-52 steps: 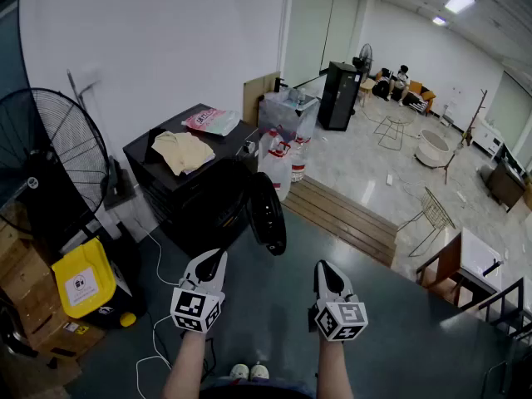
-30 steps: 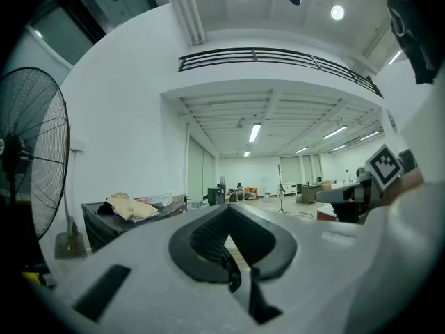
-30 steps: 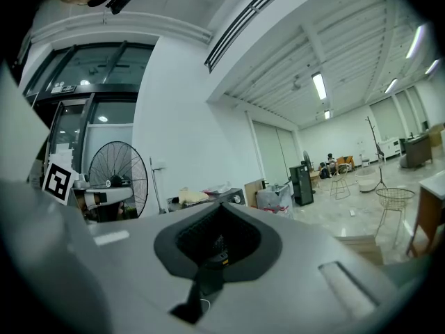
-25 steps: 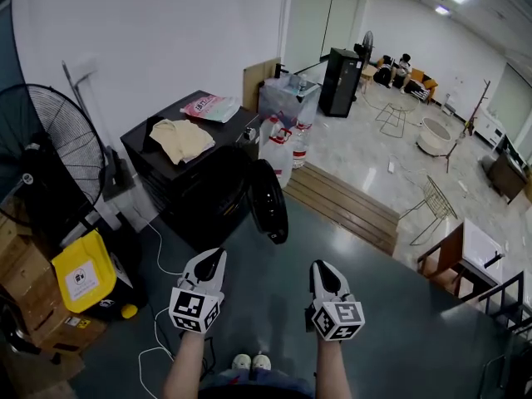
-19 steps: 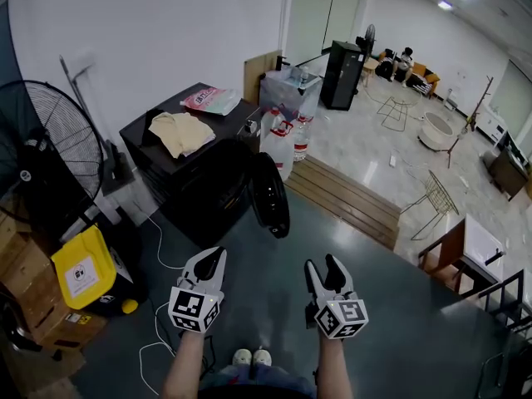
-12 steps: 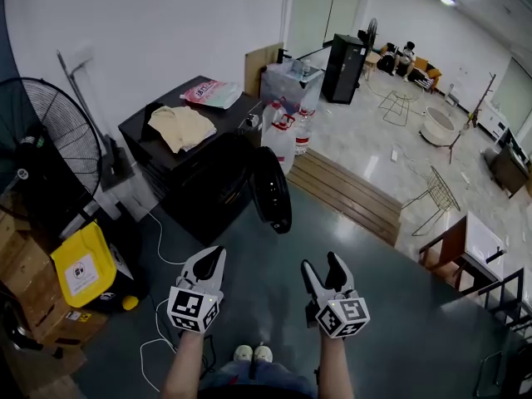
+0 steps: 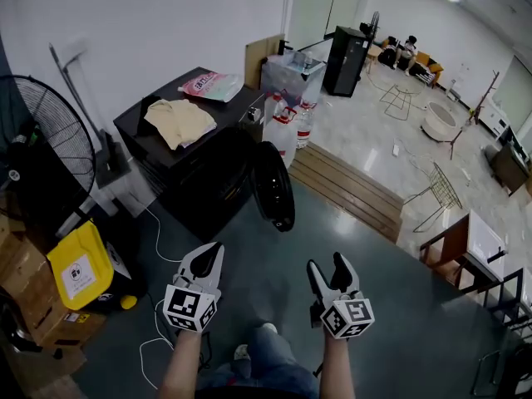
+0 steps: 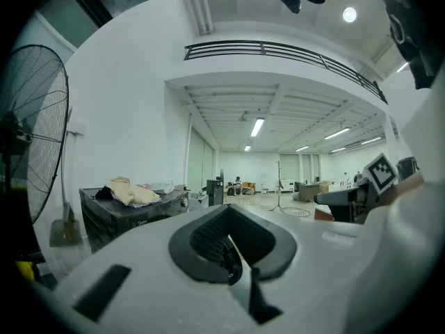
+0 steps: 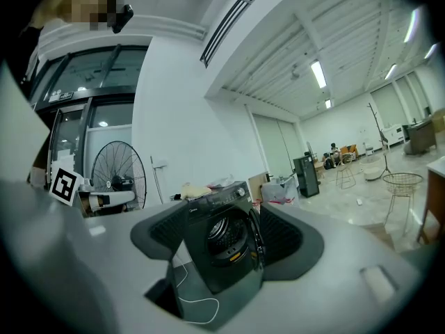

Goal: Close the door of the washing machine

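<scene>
Hanging open, the rigid washing-machine door (image 7: 273, 187) likely needs a push at its free rim; right gripper (image 7: 332, 266) just opened, empty, left gripper (image 7: 209, 254) closed.

One washing machine (image 7: 204, 191); two tongs: left tongs (image 7: 211, 254), right tongs (image 7: 330, 266); one yellow bin (image 7: 79, 275).

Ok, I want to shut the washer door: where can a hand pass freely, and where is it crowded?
Free: the bare floor between the open door and the wooden step. Crowded: the washing machine's top, with a beige cloth and pink packet, and the floor to its left, with fan, yellow bin and cables.
</scene>
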`<state>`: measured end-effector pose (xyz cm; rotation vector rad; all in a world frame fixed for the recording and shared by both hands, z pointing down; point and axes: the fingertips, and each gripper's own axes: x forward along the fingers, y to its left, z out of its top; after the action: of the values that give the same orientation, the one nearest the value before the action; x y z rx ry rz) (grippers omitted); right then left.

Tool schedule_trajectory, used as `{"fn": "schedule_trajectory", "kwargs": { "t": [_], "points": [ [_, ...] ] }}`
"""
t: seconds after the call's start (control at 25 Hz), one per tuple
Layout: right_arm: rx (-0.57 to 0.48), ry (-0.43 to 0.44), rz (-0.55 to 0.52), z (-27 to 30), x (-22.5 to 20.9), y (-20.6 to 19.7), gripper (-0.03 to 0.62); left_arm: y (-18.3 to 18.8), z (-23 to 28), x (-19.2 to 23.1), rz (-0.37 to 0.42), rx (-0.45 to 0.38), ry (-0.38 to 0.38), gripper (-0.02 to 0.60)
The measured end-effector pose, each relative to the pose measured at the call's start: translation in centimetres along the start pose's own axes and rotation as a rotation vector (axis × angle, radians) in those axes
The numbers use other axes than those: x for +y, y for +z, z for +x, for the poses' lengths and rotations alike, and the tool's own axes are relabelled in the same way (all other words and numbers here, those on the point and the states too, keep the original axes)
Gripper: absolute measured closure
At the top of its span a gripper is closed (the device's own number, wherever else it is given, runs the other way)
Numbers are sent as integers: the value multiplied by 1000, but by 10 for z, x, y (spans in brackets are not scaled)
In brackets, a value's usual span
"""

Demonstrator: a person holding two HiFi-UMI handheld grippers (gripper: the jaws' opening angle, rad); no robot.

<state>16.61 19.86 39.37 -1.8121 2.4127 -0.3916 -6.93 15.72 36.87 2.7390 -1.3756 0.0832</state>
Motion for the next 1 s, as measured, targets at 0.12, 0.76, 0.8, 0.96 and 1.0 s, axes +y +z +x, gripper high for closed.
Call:
{"fn": "schedule_trajectory", "kwargs": {
  "t": [0.12,0.76,0.8,0.96,1.0],
  "points": [
    [11,0,9,26,-17,-5,281,-7,23,13,-8,13,7,581],
    [92,116,37,250,-128,-11,281,-12,223,120,-10,62,104,581],
    [101,119,41,257,-132,-13,281,-12,231,122,-11,63,105,581],
    [139,131,60,283,-144,-26,281,-22,255,130,-16,86,105,581],
    [151,133,59,288,-145,-31,280,-26,259,133,-21,90,103,581]
  ]
}}
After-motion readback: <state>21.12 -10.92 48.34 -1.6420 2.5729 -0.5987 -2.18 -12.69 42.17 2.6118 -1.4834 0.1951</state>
